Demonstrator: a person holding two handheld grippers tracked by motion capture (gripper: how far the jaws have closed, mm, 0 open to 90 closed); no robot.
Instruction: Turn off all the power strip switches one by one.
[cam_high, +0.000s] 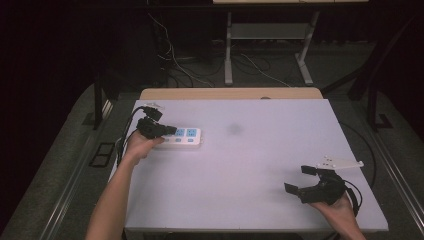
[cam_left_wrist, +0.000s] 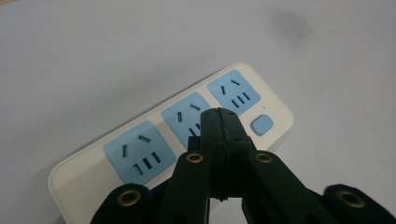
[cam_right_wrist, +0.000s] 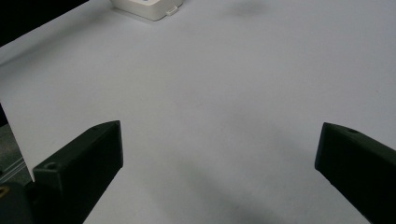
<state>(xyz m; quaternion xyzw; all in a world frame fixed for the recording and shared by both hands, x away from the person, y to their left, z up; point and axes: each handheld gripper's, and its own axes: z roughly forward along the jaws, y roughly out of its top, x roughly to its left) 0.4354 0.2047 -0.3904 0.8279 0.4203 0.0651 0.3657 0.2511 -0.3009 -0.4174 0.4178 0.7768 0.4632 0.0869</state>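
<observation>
A white power strip (cam_high: 186, 138) with blue socket faces lies flat at the left of the white table. In the left gripper view the power strip (cam_left_wrist: 140, 154) shows three blue sockets and a small blue button (cam_left_wrist: 261, 125). My left gripper (cam_high: 169, 130) hovers over the strip's left end; its jaws are pressed together, tips (cam_left_wrist: 219, 114) above the middle socket, holding nothing. My right gripper (cam_high: 299, 179) rests low near the table's front right corner, jaws spread wide with nothing between them. In the right gripper view the strip's corner (cam_right_wrist: 147, 7) lies far off.
The white table (cam_high: 260, 150) has a faint dark smudge (cam_high: 234, 129) right of the strip. A wooden edge (cam_high: 230, 93) runs along the back. Cables and desk legs (cam_high: 228, 50) stand on the floor beyond. Floor rails run along both sides.
</observation>
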